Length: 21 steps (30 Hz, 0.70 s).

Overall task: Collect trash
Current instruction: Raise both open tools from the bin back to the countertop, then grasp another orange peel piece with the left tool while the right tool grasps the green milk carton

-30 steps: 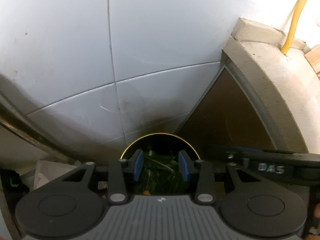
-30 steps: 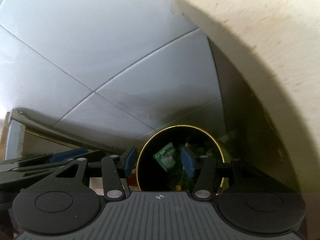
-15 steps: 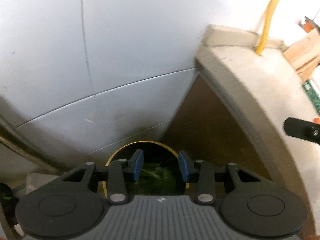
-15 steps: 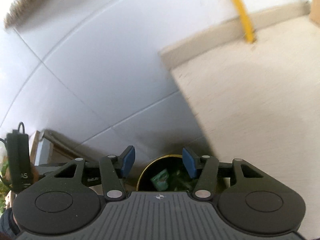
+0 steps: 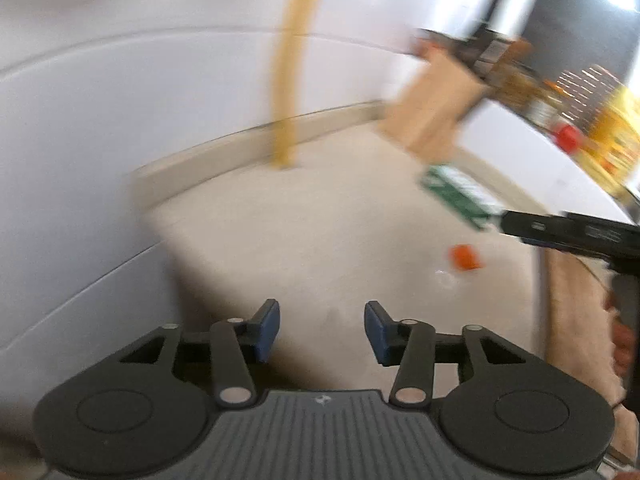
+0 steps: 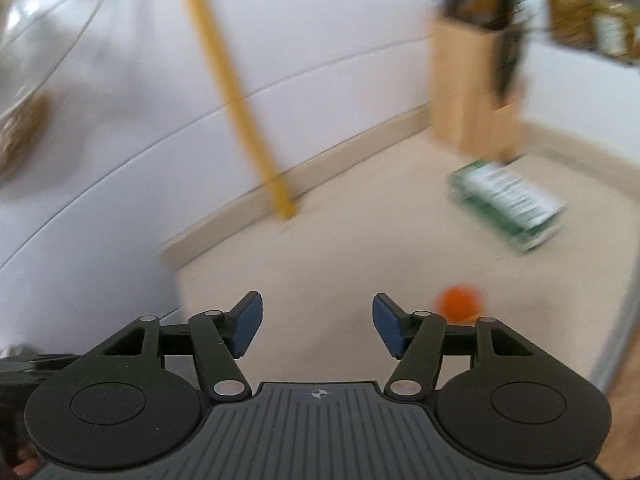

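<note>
Both grippers — left gripper [image 5: 322, 330] and right gripper [image 6: 317, 327] — have jaws just opening, empty; green carton [image 6: 507, 204] at two o'clock, orange cap [image 6: 459, 300] nearer.

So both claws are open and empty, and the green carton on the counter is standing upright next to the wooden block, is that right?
Not quite: the green carton is lying on its side on the counter, as the right wrist view shows. The rest holds: it is next to the wooden block, and the left claw and right claw are open and empty.
</note>
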Each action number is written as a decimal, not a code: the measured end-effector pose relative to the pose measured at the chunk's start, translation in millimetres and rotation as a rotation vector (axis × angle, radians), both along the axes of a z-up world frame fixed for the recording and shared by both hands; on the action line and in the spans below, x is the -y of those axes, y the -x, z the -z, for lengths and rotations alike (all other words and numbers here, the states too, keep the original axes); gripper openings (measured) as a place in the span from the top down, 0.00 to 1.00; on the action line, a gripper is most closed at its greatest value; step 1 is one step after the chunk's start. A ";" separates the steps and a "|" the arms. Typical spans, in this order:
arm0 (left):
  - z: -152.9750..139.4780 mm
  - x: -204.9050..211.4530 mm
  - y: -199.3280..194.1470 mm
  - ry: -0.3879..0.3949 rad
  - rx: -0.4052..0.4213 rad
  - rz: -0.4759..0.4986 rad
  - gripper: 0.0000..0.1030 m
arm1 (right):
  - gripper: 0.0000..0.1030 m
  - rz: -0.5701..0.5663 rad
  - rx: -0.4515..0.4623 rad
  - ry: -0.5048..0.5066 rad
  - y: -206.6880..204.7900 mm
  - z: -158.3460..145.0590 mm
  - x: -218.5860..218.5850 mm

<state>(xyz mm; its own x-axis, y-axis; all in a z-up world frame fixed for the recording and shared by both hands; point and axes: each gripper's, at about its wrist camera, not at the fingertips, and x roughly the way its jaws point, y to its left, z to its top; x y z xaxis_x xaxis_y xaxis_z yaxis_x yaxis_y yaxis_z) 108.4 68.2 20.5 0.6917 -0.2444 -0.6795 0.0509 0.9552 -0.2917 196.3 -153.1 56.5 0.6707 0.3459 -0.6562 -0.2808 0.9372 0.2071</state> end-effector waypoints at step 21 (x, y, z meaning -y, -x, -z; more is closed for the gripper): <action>52.5 167.3 -142.2 -0.118 -0.034 0.313 0.58 | 0.22 0.053 -0.002 0.156 -97.4 34.8 107.0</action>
<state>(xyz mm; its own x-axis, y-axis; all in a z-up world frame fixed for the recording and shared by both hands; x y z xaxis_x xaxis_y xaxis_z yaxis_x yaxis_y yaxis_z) 250.6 -99.1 -32.0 0.5718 -0.3596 -0.7374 0.3397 0.9219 -0.1862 293.7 -260.1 21.8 0.6836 0.2037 -0.7009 -0.2297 0.9715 0.0584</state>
